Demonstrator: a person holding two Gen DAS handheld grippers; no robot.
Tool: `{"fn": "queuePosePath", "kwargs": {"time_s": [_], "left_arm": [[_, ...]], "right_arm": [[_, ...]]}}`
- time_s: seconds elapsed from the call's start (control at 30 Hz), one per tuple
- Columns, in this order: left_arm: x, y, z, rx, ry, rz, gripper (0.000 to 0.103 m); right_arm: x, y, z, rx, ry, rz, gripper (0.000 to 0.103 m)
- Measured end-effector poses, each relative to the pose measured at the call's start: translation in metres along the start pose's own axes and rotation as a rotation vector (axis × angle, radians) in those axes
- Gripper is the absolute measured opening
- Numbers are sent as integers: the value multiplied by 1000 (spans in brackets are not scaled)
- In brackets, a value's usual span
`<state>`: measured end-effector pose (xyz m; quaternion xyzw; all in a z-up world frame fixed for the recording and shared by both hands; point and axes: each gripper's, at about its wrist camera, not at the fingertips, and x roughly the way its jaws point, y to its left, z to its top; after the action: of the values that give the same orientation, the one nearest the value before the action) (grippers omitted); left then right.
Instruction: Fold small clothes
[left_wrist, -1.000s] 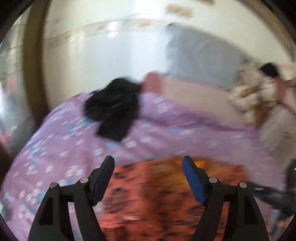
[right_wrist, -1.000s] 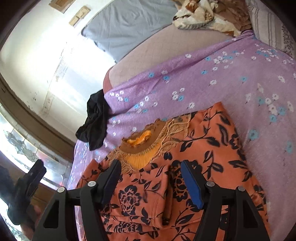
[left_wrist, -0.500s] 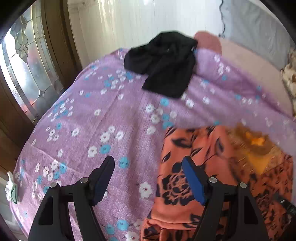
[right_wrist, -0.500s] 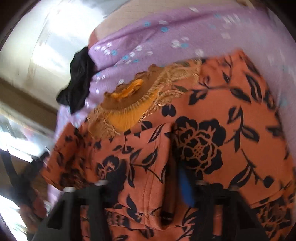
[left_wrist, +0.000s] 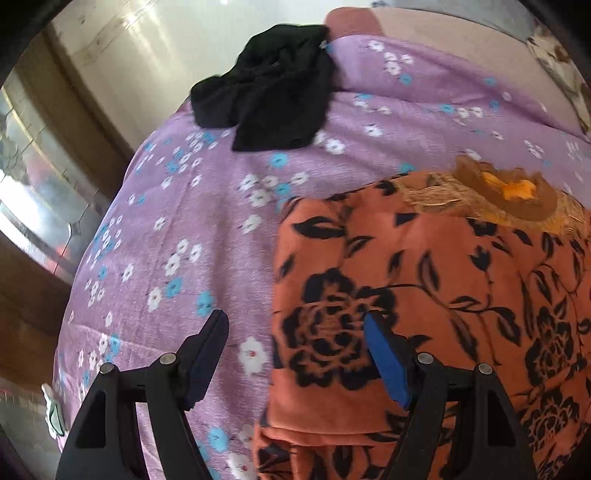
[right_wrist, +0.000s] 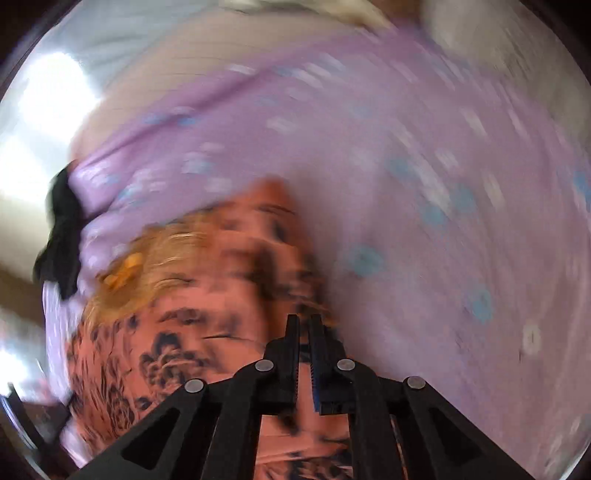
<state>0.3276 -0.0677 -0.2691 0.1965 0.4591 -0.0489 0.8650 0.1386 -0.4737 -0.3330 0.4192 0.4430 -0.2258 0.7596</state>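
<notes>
Orange floral garment (left_wrist: 424, 295) lies spread on the lilac flowered bedsheet (left_wrist: 177, 258) of the bed, its embroidered yellow neckline (left_wrist: 509, 192) at the far end and its left edge running down between the fingers of the left tongs (left_wrist: 295, 332). Those tongs are spread wide and grip nothing — one finger hangs over bare sheet, the other over the print. The right tongs (right_wrist: 303, 325) are pressed together at the garment's right edge; the view is smeared with motion, so I cannot tell whether cloth is actually caught between the jaws, though orange fabric (right_wrist: 192, 314) sits directly under and around them.

Judged from this, a fold is starting from the right side while the left side is unheld. The risk is plain: if the right tongs have only a thin top layer, or none, a pull would drag the whole piece across the sheet or let it slip free — and with the left edge unpinned the garment could skew and bunch rather than crease cleanly. A black garment (left_wrist: 266, 88) lies well apart near the bed's far corner, out of the way.
</notes>
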Motion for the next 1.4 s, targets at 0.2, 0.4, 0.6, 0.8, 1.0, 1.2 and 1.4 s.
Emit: {"fn": "queuePosePath", "kwargs": {"time_s": [0.2, 0.4, 0.6, 0.8, 1.0, 1.2, 1.4], "left_arm": [[-5, -31, -2, 109, -23, 7, 76], [1, -39, -5, 149, 1, 14, 76], [-18, -34, 0, 78, -53, -106, 76], [1, -65, -11, 139, 29, -169, 81], [-8, -62, -10, 103, -19, -178, 84], [-16, -74, -11, 133, -67, -179, 84], [-33, -75, -9, 139, -127, -173, 84]], "right_arm": [[-36, 17, -1, -98, -144, 203, 7], [21, 52, -25, -266, 87, 96, 8], [14, 59, -27, -279, 23, 131, 7], [33, 97, -51, -419, 116, 164, 8], [28, 104, -56, -447, 80, 163, 8], [23, 79, -37, -343, -21, 59, 8], [20, 79, -38, -335, 9, 94, 10]]}}
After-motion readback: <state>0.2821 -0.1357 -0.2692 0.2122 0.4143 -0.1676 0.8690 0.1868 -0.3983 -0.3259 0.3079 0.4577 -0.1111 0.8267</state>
